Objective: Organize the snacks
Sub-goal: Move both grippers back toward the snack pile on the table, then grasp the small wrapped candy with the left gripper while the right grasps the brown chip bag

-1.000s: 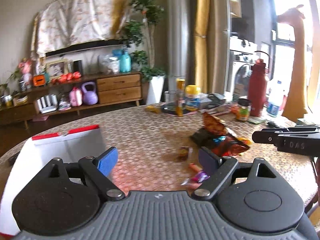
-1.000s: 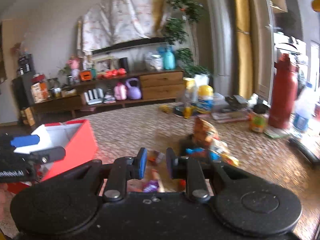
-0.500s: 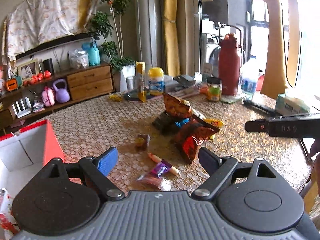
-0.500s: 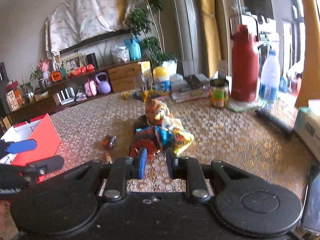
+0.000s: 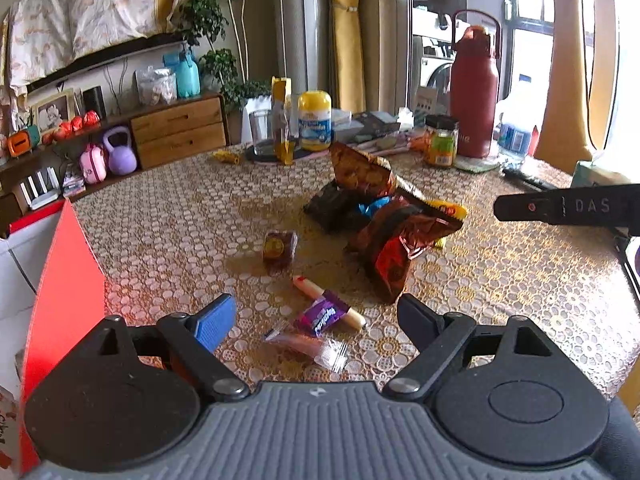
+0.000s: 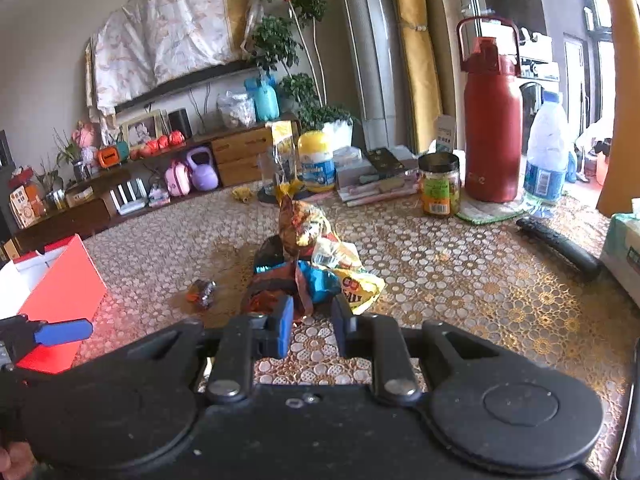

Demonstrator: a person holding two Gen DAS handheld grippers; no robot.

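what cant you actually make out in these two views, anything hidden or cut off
- Red box: left wrist view, inside cut off by the left edge.
- Snack pile: right wrist view, near edge hidden behind the right hand-held gripper.
- Small brown wrapped snack: label too small to read.
- Purple packet: print blurred.

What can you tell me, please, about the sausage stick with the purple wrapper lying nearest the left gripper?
The sausage stick is a slim, pale tube with a red tip at its far end, and a purple band with white lettering is wrapped round its middle. It looks plastic-sealed and unopened. It lies flat and diagonal on the lace tablecloth, just beyond the open left gripper, which does not touch it. Its near part rests against a clear crinkled wrapper.
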